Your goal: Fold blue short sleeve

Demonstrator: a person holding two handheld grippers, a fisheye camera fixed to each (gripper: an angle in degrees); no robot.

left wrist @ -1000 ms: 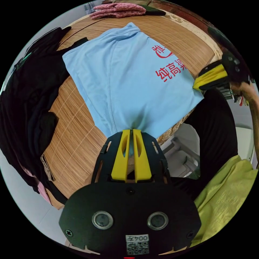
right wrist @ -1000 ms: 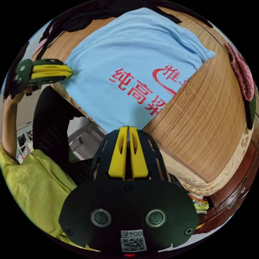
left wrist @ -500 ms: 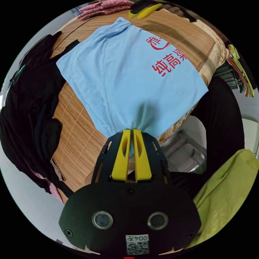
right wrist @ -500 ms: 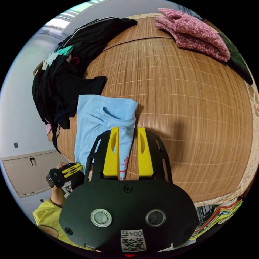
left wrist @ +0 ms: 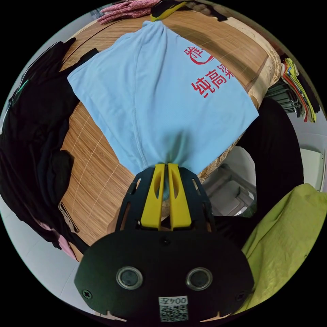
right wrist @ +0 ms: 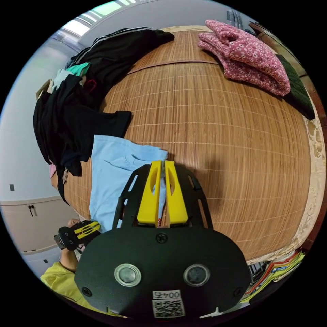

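Note:
The light blue short-sleeve shirt [left wrist: 163, 92] with red print lies spread on a bamboo-mat table [left wrist: 92, 170], its near hem hanging over the edge. My left gripper [left wrist: 166, 165] is shut on that near hem. At the shirt's far corner, the right gripper [left wrist: 157, 16] pinches the cloth. In the right gripper view the shirt [right wrist: 115, 170] lies below and left of my right gripper [right wrist: 162, 162], whose jaws are shut on its corner. The left gripper [right wrist: 98, 224] shows small at the shirt's other end, held by a hand.
A heap of black clothes [right wrist: 78, 109] lies along one side of the table [right wrist: 238, 143], touching the shirt. A folded pink garment [right wrist: 245, 58] and a dark green one [right wrist: 298, 92] sit at the far end. The person's yellow-green top [left wrist: 286, 231] is by the near edge.
The right gripper let go of the near hem corner, went to the shirt's far corner, and its jaws, open half a second ago, have shut on it. The left gripper keeps its hold.

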